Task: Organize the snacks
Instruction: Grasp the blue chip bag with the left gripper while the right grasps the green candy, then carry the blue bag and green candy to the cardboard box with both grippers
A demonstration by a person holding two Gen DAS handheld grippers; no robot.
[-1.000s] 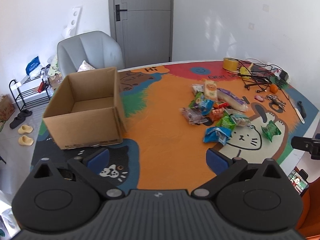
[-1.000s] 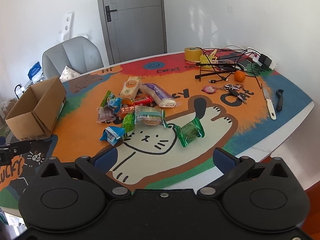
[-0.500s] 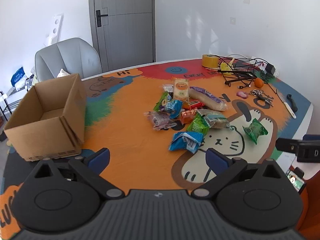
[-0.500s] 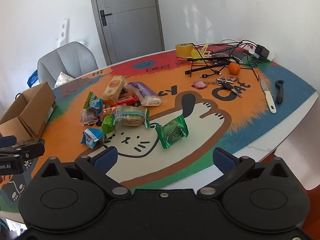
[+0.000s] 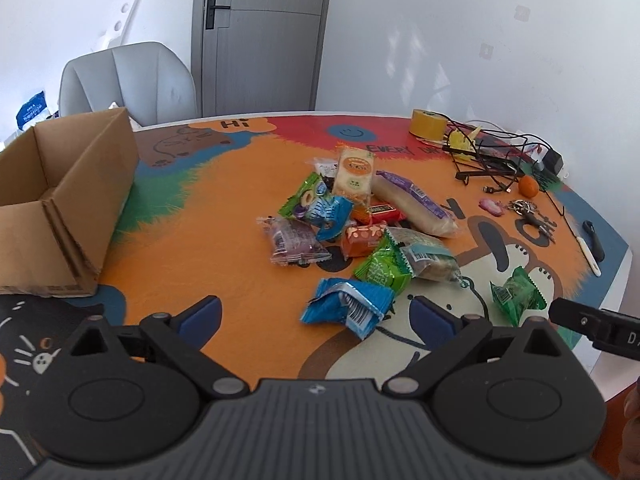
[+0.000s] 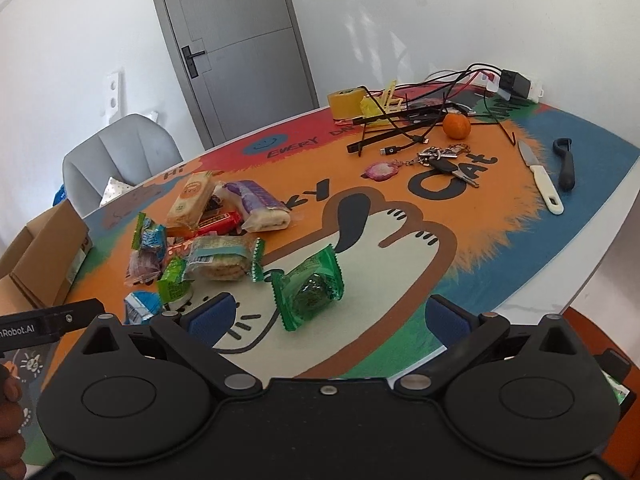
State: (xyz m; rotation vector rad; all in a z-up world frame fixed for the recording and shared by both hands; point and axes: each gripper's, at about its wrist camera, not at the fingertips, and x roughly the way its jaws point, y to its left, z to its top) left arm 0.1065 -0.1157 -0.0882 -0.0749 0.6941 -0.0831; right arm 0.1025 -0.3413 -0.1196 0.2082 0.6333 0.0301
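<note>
Snacks (image 5: 360, 224) lie piled on the worktop (image 5: 208, 208), none packed yet. Cardboard box (image 5: 60, 184) waits at nine o'clock. Left gripper (image 5: 316, 316) and right gripper (image 6: 332, 316) fingers are spread wide, holding nothing.

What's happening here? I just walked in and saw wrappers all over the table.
A person holds two grippers over a colourful cartoon-cat table. Both the left gripper and right gripper have open jaws and hold nothing. The pile of wrapped snacks lies loose, and the brown cardboard box looks empty where visible.
</note>
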